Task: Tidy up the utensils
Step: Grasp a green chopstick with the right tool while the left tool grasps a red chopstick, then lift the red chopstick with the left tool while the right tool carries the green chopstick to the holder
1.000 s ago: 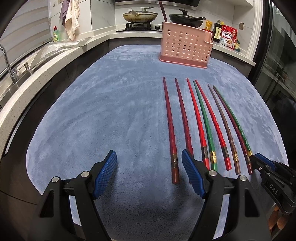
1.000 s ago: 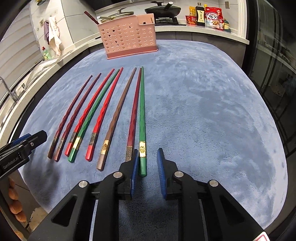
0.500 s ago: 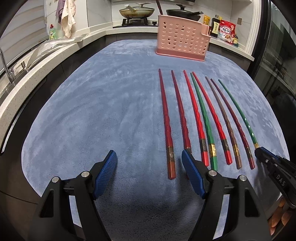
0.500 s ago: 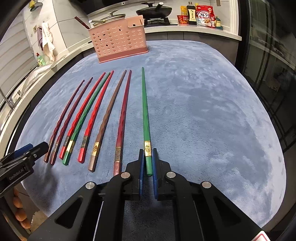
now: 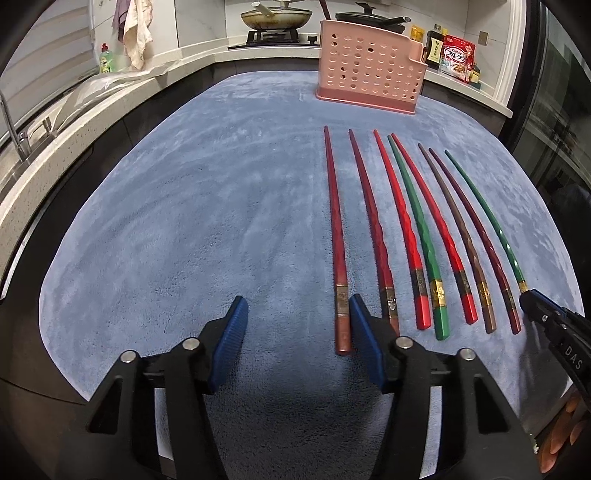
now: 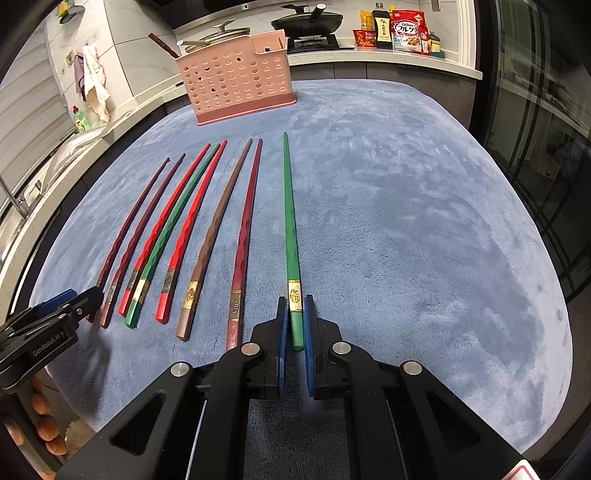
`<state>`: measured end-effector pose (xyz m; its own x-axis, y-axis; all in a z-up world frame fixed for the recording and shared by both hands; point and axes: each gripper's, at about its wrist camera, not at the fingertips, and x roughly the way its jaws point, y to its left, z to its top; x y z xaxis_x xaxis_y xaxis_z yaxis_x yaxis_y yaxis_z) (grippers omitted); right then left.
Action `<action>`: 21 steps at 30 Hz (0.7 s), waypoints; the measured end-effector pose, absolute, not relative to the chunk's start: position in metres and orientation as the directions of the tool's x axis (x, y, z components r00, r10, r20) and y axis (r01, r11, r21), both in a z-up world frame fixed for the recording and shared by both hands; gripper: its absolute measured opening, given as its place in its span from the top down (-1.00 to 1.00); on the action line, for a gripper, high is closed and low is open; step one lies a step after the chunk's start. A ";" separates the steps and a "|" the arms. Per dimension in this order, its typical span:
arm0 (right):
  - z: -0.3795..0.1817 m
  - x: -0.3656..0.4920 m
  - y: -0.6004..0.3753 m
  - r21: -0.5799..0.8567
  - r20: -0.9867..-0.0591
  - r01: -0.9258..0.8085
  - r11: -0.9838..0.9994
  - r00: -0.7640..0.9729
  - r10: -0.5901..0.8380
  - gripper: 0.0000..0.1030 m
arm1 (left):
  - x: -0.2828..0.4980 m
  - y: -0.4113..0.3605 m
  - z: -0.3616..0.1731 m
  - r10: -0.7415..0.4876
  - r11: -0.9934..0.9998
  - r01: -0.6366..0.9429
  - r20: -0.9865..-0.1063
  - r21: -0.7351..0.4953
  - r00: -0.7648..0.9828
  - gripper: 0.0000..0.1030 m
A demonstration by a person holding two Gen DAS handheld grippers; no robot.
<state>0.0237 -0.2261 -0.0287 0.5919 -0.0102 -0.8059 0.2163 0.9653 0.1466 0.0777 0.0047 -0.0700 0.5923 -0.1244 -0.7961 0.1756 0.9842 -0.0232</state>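
Several red, green and brown chopsticks lie side by side on a blue mat (image 5: 184, 229). My right gripper (image 6: 294, 314) is shut on the thick end of the rightmost green chopstick (image 6: 290, 221), which points away toward the pink perforated utensil holder (image 6: 236, 88). That green chopstick also shows in the left wrist view (image 5: 491, 221), with the right gripper's tip at its end. My left gripper (image 5: 297, 325) is open, and the thick end of the leftmost dark red chopstick (image 5: 334, 221) lies just inside its right finger. The holder (image 5: 369, 81) stands at the mat's far edge with one dark chopstick in it.
A stove with pans (image 5: 275, 18) and food packets (image 5: 458, 57) stand on the counter behind the holder. A sink and tap (image 5: 14, 136) are on the left. Glass doors (image 6: 535, 110) are on the right. The left half of the mat is bare.
My right gripper closed on the green chopstick and drew it to the right, away from the neighbouring dark red one. My left gripper stayed open and the view shifted slightly forward.
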 end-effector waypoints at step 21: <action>-0.006 0.009 -0.231 0.156 -0.775 0.217 0.964 0.632 -0.017 0.87 | 0.072 0.010 -0.045 -0.192 0.973 0.221 -0.788 -0.072 0.585 0.85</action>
